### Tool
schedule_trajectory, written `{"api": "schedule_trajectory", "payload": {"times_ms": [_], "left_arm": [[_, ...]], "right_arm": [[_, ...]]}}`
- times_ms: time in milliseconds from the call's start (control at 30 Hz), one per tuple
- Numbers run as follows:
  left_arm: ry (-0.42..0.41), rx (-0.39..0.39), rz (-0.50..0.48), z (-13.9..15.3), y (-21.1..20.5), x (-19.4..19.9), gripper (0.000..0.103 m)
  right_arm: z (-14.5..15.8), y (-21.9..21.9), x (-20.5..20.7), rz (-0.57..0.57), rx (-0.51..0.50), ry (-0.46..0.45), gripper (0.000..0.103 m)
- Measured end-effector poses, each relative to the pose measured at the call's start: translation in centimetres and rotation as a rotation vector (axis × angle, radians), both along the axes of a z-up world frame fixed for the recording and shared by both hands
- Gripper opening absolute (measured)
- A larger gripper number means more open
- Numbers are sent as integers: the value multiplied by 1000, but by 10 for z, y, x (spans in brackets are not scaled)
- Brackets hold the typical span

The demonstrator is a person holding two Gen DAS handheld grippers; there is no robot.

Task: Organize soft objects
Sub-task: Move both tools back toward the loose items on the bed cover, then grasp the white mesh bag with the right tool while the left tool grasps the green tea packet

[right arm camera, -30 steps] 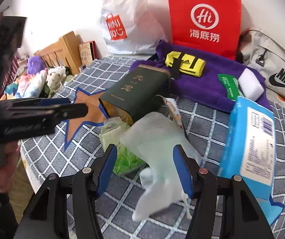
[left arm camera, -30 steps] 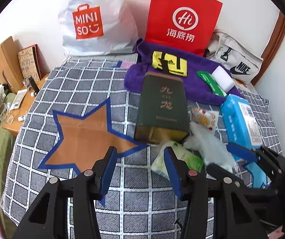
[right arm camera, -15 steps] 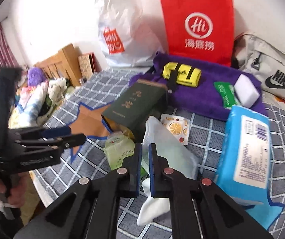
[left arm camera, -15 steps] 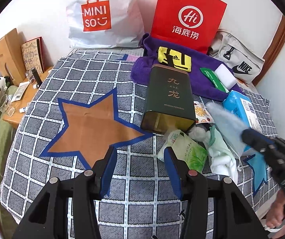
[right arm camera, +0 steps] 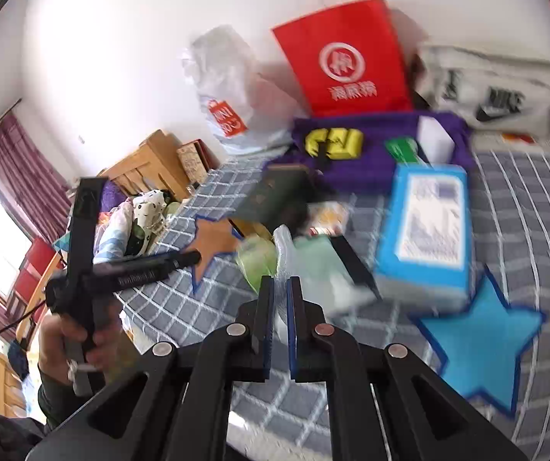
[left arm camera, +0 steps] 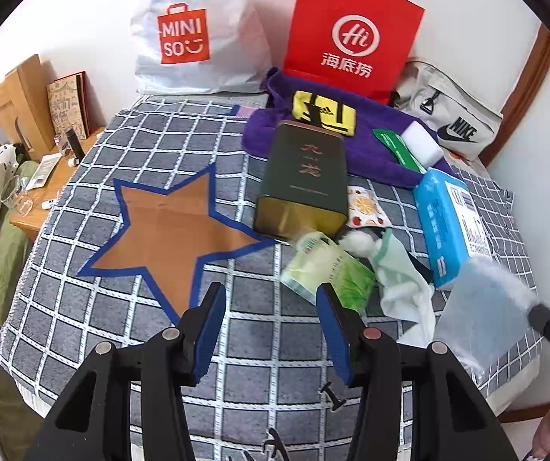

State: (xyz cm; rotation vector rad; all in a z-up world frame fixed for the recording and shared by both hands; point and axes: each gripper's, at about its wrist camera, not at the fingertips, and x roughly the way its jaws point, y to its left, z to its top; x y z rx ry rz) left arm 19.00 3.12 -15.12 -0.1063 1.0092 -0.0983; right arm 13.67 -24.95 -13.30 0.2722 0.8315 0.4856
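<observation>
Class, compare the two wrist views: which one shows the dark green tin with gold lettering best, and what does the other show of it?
The left wrist view shows the dark green tin best: sharp, whole, lying on the checked cloth, gold lettering visible. In the right wrist view the tin is motion-blurred, smaller, and its lettering cannot be read.

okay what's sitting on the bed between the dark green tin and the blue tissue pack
In the left wrist view, a small fruit-print packet lies flat on the checked blanket between the dark green tin and the blue tissue pack.
</observation>
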Motion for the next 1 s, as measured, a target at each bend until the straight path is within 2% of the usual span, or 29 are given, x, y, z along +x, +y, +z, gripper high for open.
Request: {"api": "schedule_trajectory", "payload": {"times_ms": [233, 333, 367, 400, 433, 467, 500, 633, 767, 833, 900, 1000], "left_arm": [[11, 17, -21, -6, -14, -4, 47], [20, 22, -23, -10, -17, -2, 47], [25, 24, -23, -12, -18, -1, 47], [29, 24, -21, -14, -18, -1, 47], [33, 24, -20, -16, -18, 0, 47], [35, 25, -21, -17, -18, 0, 47], [38, 29, -23, -19, -19, 1, 47], [47, 44, -27, -24, -21, 2, 47], [61, 44, -30, -29, -20, 4, 47], [63, 42, -32, -32, -19, 6, 47], [65, 40, -29, -34, -19, 8, 47], [71, 15, -25, -38, -17, 13, 47]], "right_arm": [[-44, -44, -15, -157, -153, 98, 10], [-57, -55, -20, -171, -176, 134, 16], [-60, -58, -22, -173, -178, 138, 28], [-62, -60, -24, -174, -187, 135, 48], [-64, -60, -25, -177, -202, 127, 59], [-67, -57, -26, -181, -221, 118, 77], [-69, -55, -25, -178, -231, 111, 85], [-79, -37, -18, -102, -253, 70, 89], [-98, -18, -5, -32, -276, 78, 90], [-112, -8, 2, -3, -308, 117, 92], [-114, 3, -2, 13, -361, 75, 99], [-119, 11, -5, 12, -417, 55, 99]]}}
